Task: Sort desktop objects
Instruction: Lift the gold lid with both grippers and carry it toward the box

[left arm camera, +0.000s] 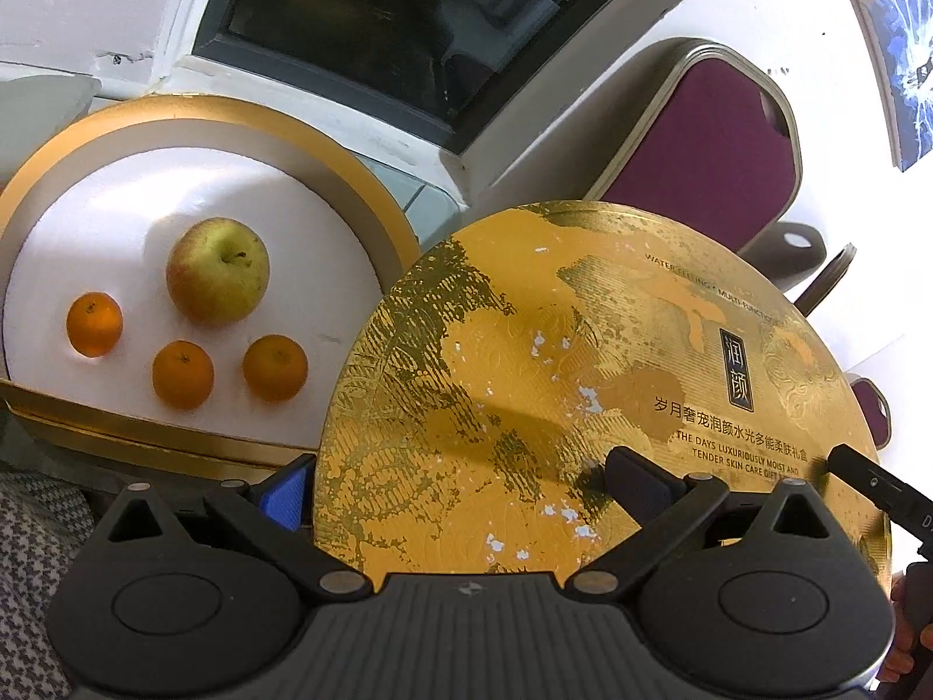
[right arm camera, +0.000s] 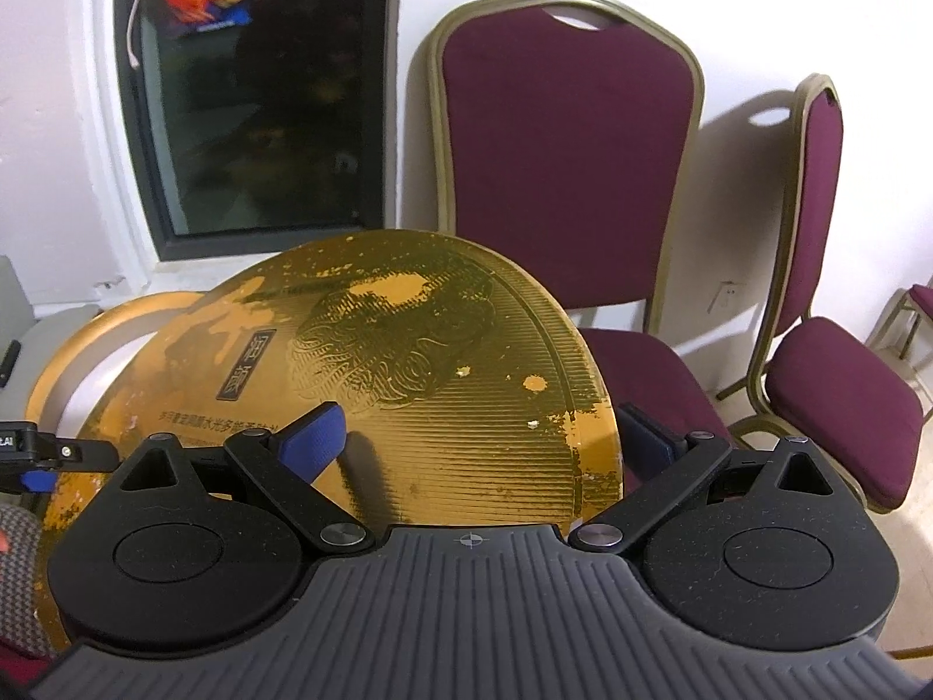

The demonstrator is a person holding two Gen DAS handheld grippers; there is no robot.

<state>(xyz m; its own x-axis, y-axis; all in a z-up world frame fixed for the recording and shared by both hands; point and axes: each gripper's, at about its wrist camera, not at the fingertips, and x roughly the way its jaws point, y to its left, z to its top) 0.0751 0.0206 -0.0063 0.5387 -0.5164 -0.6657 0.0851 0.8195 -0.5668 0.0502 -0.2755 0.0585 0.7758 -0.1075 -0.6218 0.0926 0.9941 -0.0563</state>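
Observation:
A round gold lid (left arm camera: 583, 385) with printed text is held tilted above the table. My left gripper (left arm camera: 460, 484) is shut on its left edge, one finger under and one on top. My right gripper (right arm camera: 475, 437) is shut on its right edge; the lid also shows in the right wrist view (right arm camera: 408, 385). To the left lies the open round gold box (left arm camera: 373, 221) with a white inside, holding a green-red apple (left arm camera: 217, 270) and three oranges (left arm camera: 94, 324), (left arm camera: 182, 374), (left arm camera: 275, 367). The box rim shows behind the lid in the right wrist view (right arm camera: 76, 344).
Two maroon chairs (right arm camera: 565, 134), (right arm camera: 839, 373) stand against the white wall at the right. A dark window (right arm camera: 256, 87) is behind the box. A checked cloth (left arm camera: 29, 554) lies at the lower left.

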